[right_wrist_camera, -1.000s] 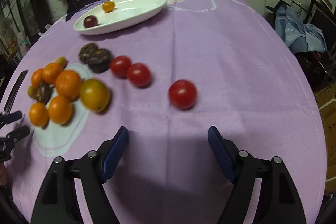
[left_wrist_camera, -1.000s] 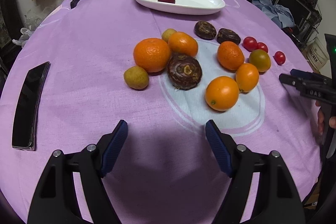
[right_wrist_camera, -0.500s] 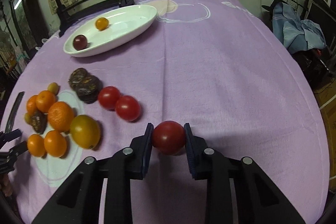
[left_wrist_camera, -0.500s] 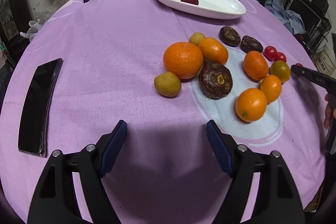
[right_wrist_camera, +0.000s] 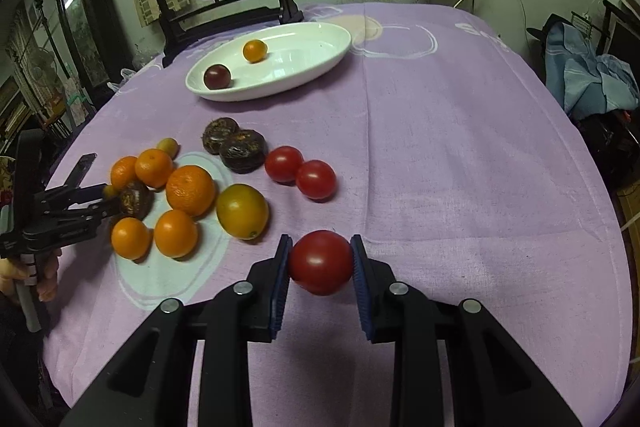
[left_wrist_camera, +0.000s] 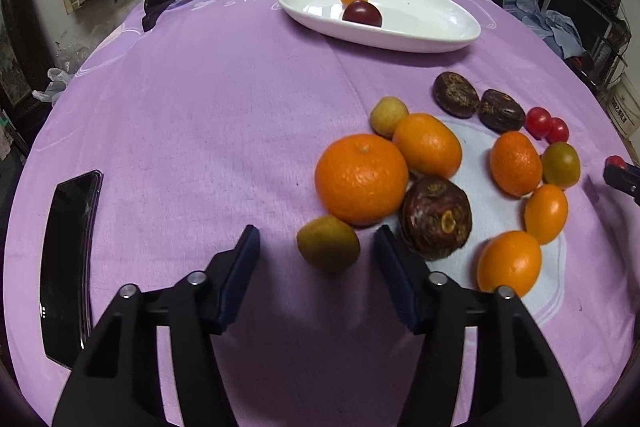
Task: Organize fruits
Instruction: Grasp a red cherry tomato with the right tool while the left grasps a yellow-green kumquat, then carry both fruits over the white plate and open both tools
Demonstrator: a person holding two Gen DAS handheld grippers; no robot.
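On the table (right_wrist_camera: 460,131) the white dish (right_wrist_camera: 320,67) holds only two fruits; most lie loose nearby. The right gripper (right_wrist_camera: 321,263) has just closed, its fingers now pinching a red tomato (right_wrist_camera: 320,261), ready for the dish. The left gripper (left_wrist_camera: 316,251) moved in, fingers closing around a small yellow-green fruit (left_wrist_camera: 328,243), not yet touching.

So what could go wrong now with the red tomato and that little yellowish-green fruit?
1. The right tool pinches the red tomato only at its sides. It is round and smooth, so it might slip out or get squashed.
2. The left tool is closing around the small yellowish-green fruit, which sits against the big orange. The pad beside the dark round fruit could nudge it and set neighbours rolling.
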